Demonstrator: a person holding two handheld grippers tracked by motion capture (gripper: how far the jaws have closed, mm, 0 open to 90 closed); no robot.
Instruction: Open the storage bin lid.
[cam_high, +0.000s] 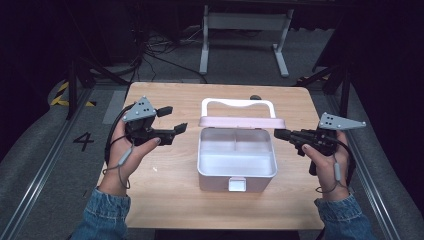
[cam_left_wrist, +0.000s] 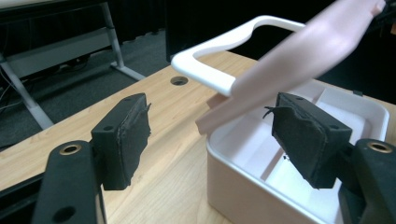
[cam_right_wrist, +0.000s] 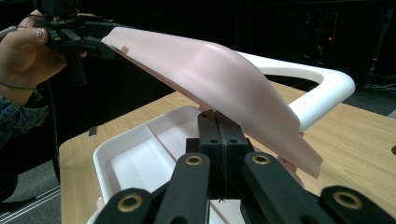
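Right gripper (cam_high: 281, 134): we see its jaws pressed together with nothing pinched between them, tips level at the right rim of the box.
Left gripper (cam_high: 175, 119): we see its jaws spread wide and bare, tips pointing at the box's left side and just short of it.
Box (cam_high: 236, 172): white, open, lying between our two grippers (nearer the right tips than the left). A divider splits the inside into compartments; both look bare.
Box rim: in the left gripper view the near corner of the white wall sits just under and ahead of the right-hand pad (cam_left_wrist: 306, 135); the other pad (cam_left_wrist: 123, 140) hangs over bare wood.
Latch (cam_high: 237, 184): a small white tab on the front wall, on the side facing us, behind both sets of tips.
Lid (cam_right_wrist: 210, 88): pale pink, tilted up on its far hinge edge; in the right gripper view its free edge slopes down just above and beyond the closed jaws. We cannot tell whether they touch it.
Handle (cam_high: 237, 105): a white loop past the lid, lying toward the far edge of the table.
Table (cam_high: 170, 200): light wood, with open board beside each gripper and along the near edge below the box.
Cable hole (cam_left_wrist: 179, 80): beyond the left jaws, near the far edge.
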